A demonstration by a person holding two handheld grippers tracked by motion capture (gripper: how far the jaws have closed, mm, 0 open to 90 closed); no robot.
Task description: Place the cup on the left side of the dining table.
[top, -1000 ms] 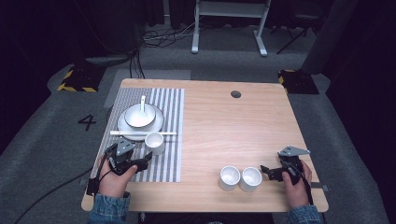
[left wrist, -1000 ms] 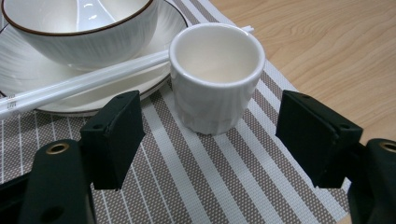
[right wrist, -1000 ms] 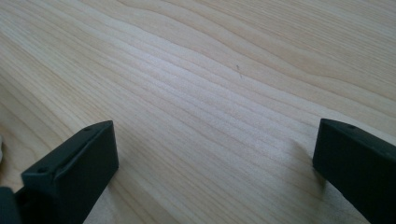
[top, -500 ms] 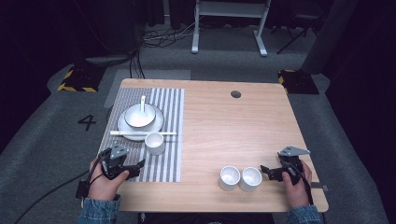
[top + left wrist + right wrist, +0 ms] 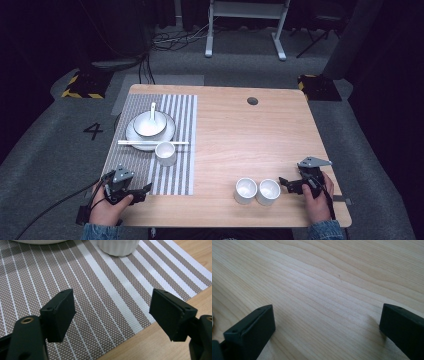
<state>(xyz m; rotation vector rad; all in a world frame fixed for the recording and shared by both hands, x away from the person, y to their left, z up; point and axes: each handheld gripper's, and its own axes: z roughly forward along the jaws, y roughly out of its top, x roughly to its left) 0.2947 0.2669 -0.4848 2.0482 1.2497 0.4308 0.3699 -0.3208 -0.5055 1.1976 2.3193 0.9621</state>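
A striped placemat [image 5: 177, 170] lies on the left of the wooden table [image 5: 240, 135]. On it stand a white plate [image 5: 135, 140] with a bowl [image 5: 148, 125] and spoon [image 5: 153, 111], chopsticks [image 5: 150, 143] and a small white cup [image 5: 165, 153]. Two more white cups [image 5: 245, 190] [image 5: 268, 191] stand near the front right. My left gripper [image 5: 144, 189] is open over the mat's front edge [image 5: 105, 315], with the cup [image 5: 117, 246] ahead of it. My right gripper [image 5: 284, 182] is open just right of the two cups, over bare wood [image 5: 324, 295].
A round cable hole [image 5: 252, 101] sits at the table's back right. Beyond the table are a grey floor with a painted 4 [image 5: 93, 131] and a white stand [image 5: 245, 25]. Bare wood lies between the mat and the right-hand cups.
My left gripper has drawn back toward the table's front edge, away from the cup on the mat. The right gripper has stayed put.
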